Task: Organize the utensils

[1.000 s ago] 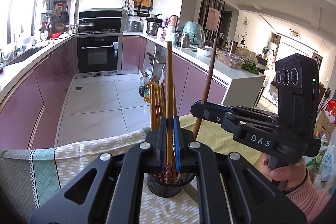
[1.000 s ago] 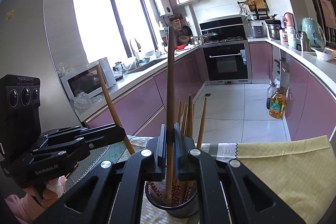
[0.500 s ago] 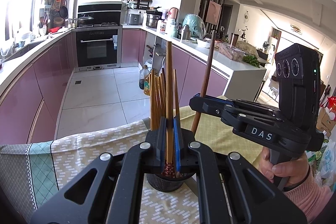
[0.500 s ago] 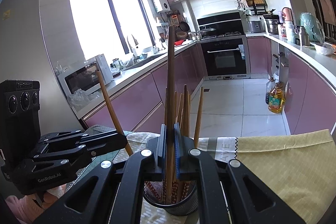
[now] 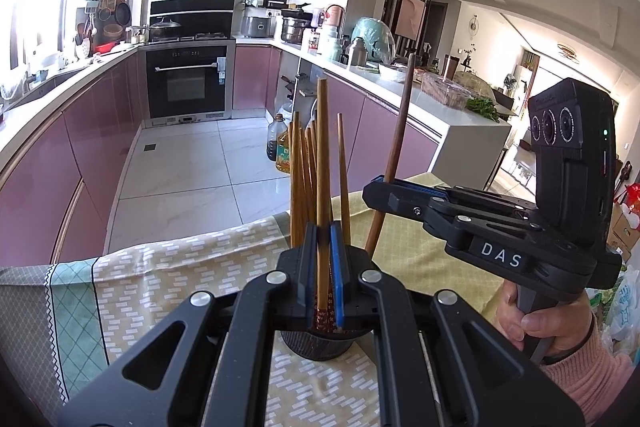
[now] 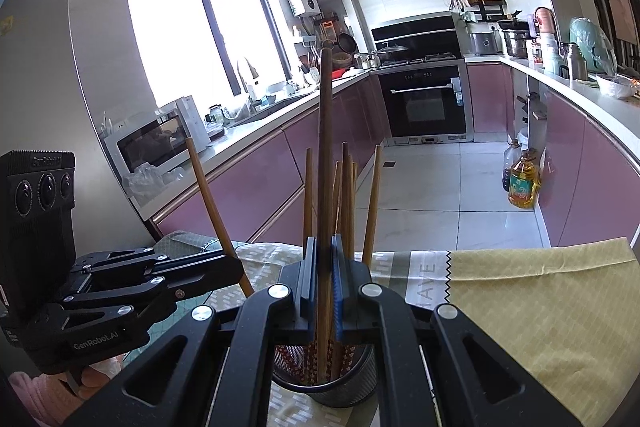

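A black mesh holder stands on the tablecloth with several wooden chopsticks upright in it. My left gripper is shut on a light wooden chopstick. That chopstick's red-patterned lower end is over the holder's mouth. My right gripper is shut on a darker, longer chopstick, whose lower end reaches into the holder. Each gripper shows in the other's view: the right gripper with the dark chopstick, the left gripper with the light chopstick.
The patterned tablecloth and a yellow cloth cover the table; its far edge drops to the kitchen floor. A person's hand in a pink sleeve holds the right gripper. Pink cabinets, an oven and oil bottles lie beyond.
My left gripper has sunk a little with its light chopstick, toward the holder. The right gripper and its dark chopstick have hardly moved.
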Motion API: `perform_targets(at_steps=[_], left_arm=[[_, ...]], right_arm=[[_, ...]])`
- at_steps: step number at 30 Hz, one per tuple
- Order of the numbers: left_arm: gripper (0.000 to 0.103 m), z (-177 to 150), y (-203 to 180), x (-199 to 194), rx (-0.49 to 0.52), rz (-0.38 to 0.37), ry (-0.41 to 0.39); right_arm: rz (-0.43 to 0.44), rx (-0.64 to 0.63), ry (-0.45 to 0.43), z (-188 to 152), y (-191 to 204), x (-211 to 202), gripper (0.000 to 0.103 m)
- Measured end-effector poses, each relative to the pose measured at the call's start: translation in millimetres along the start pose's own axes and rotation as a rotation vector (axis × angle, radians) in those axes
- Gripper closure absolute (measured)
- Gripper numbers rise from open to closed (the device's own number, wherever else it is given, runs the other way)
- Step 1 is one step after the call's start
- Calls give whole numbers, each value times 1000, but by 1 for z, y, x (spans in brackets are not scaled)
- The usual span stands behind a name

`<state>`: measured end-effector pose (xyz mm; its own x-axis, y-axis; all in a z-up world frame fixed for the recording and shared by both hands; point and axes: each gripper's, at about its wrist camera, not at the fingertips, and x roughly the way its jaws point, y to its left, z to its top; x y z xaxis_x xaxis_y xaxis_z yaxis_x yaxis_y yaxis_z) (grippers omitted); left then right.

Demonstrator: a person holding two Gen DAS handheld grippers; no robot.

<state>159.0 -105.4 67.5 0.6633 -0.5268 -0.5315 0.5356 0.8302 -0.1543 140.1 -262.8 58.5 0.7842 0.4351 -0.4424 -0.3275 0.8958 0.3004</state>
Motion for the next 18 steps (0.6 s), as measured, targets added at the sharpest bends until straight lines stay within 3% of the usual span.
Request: perform_targets(at_steps=[18], left_arm=[[96, -7, 5, 9, -15, 3, 15]], right_arm=[[1, 4, 26, -5, 0, 5, 97]])
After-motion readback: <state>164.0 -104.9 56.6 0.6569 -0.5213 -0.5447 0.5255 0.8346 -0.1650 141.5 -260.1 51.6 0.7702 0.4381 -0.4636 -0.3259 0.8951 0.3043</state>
